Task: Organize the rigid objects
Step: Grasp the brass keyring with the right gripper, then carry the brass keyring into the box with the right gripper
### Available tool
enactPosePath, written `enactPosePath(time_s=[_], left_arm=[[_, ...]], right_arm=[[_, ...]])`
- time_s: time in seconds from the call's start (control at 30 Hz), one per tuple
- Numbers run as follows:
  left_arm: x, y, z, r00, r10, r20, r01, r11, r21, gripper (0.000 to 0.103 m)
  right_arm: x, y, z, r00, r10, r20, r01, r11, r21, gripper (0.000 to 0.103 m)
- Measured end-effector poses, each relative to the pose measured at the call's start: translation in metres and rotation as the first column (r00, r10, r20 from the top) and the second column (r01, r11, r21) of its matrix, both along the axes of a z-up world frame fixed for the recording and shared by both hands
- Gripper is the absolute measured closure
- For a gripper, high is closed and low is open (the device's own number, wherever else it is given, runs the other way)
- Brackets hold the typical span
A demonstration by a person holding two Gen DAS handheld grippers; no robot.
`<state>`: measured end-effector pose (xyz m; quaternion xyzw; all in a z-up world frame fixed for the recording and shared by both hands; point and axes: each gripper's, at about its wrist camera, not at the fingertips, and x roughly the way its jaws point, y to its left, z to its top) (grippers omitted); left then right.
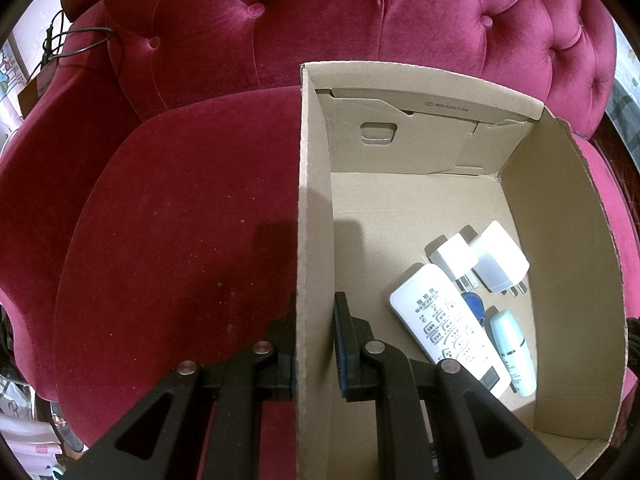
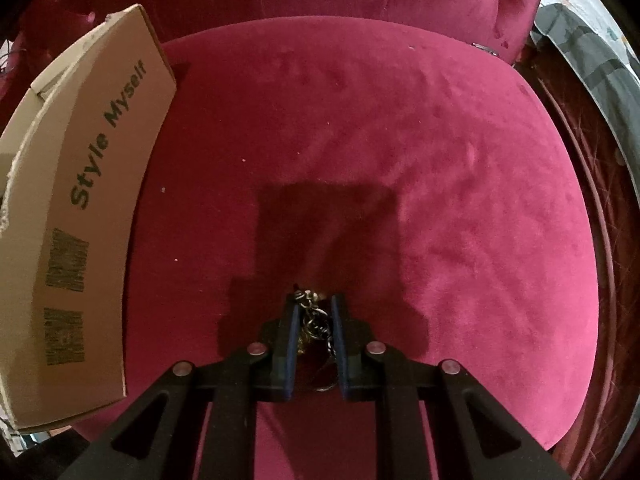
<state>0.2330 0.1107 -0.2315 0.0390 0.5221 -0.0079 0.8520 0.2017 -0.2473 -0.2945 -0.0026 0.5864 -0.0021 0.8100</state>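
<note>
An open cardboard box (image 1: 316, 208) stands on a red velvet sofa seat (image 1: 180, 220). My left gripper (image 1: 316, 320) is shut on the box's left wall, one finger outside and one inside. On the box floor lie a white remote control (image 1: 444, 320), two white plug adapters (image 1: 480, 260), a blue tag (image 1: 474, 303) and a pale green tube (image 1: 514, 352). My right gripper (image 2: 314, 312) hangs over the seat (image 2: 400, 160), shut on a keychain (image 2: 314, 328) of metal rings and chain with a dark red piece.
The box's outer side (image 2: 80, 200), printed "Style Myself", stands left in the right wrist view. The tufted sofa back (image 1: 320, 20) rises behind. A black cable (image 1: 76, 40) hangs at the sofa's far left. Grey fabric (image 2: 600, 60) lies beyond the seat's right edge.
</note>
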Motion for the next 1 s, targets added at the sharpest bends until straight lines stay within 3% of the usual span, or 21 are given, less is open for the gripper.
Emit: enactPosePath(time_s=[0.8,1.0], left_arm=[[0.0,-0.003,0.0,1.0,0.005,-0.001,-0.005,1.0,0.005,0.089],[0.0,-0.003,0.0,1.0,0.005,0.0,-0.005,1.0,0.006,0.089]], right_arm=[[-0.015,0.021,0.071,0.993,0.036,0.11,-0.035,0.999,-0.008,0.087],[-0.002,0.029,0.087,0.989,0.048,0.137,-0.047,0.999,-0.015,0.087]])
